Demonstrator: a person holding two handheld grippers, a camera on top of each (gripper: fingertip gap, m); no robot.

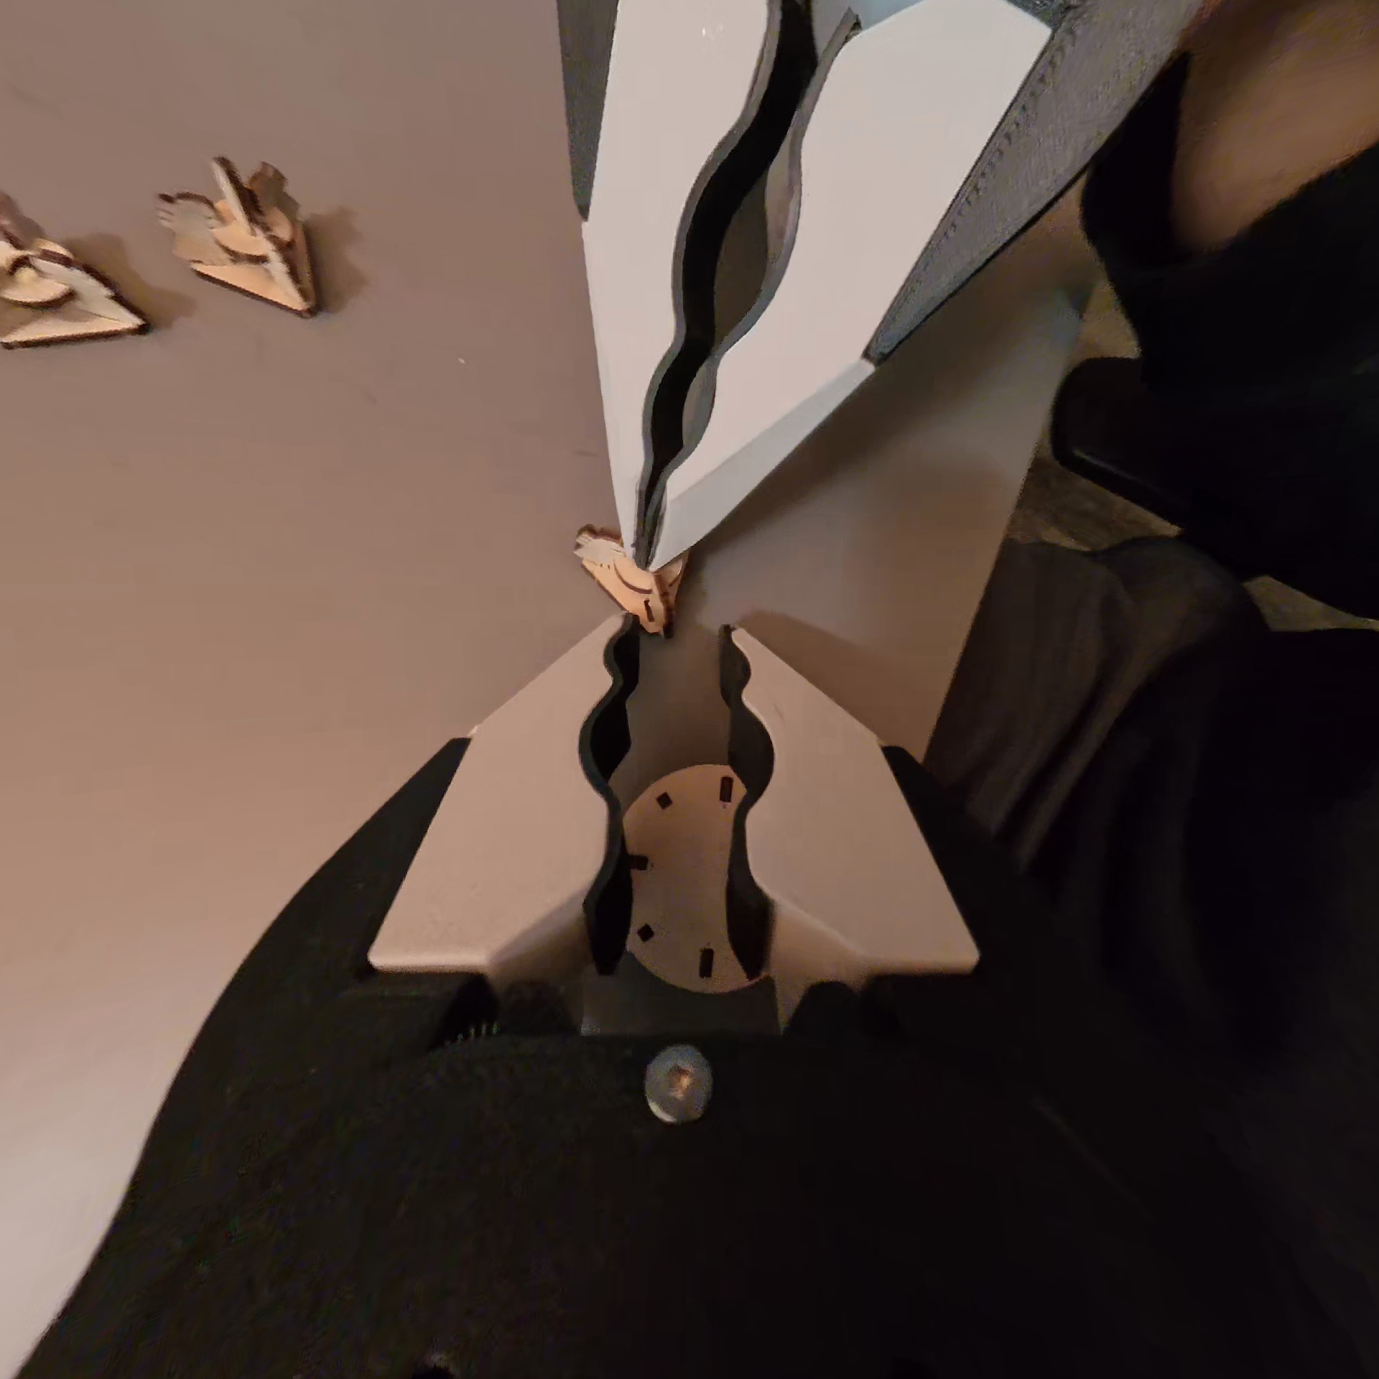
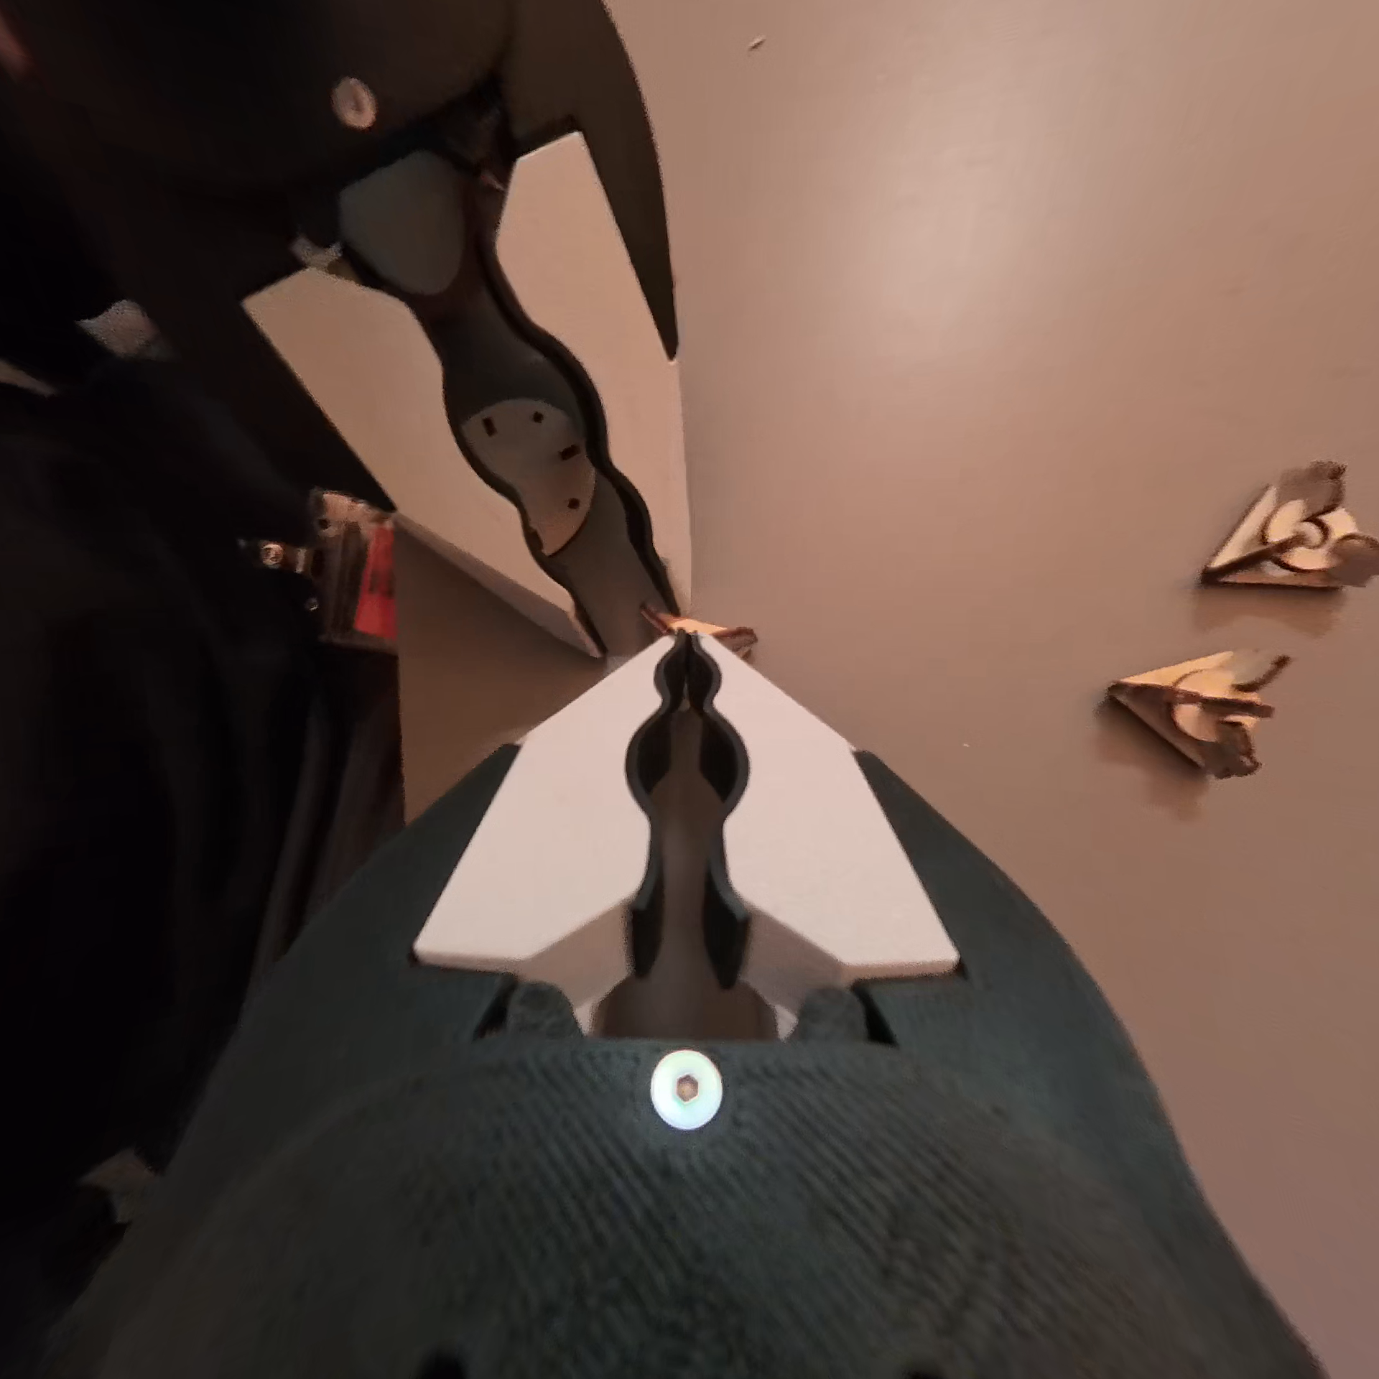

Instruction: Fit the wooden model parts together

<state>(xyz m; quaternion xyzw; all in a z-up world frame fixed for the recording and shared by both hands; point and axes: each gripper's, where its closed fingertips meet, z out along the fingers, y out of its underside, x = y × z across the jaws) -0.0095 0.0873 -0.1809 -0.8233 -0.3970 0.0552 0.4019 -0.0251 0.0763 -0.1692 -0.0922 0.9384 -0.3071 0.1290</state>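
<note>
Right gripper (image 1: 648,556) — white wedge fingers with black wavy pads, clenched at the very tips on a small triangular laser-cut plywood piece (image 1: 634,589). A fingertip pinch on the upper edge leaves most of the piece exposed below the tips, with its pointed lower end free.

Left gripper (image 1: 675,634) — released, fingers apart. The plywood piece's lower point sits at the left gripper's mouth, just beside the left-hand pad tip (image 1: 625,634); whether it touches that pad I cannot tell. Nothing presses on the piece from this side. Deep between the left gripper's fingers a pale round wooden disc with small dark slots (image 1: 690,873) shows; the view does not settle whether it is gripped there or lies on the surface beneath.

The 2 grippers meet nearly tip to tip, which looks like the piece being presented point-first toward the open fingers — a judgement only.

Surface (image 1: 261,485): plain, matte, beige-grey, faint specks, warm dim light. Well to the left of the held piece, 2 more triangular plywood assemblies (image 1: 246,239) (image 1: 52,291) rest flat, close to each other. To the right of the held piece the surface edge drops off to a dark, dim area (image 1: 1194,671); dark fabric and a small red item (image 2: 377,574) show there, too dim to identify.
</note>
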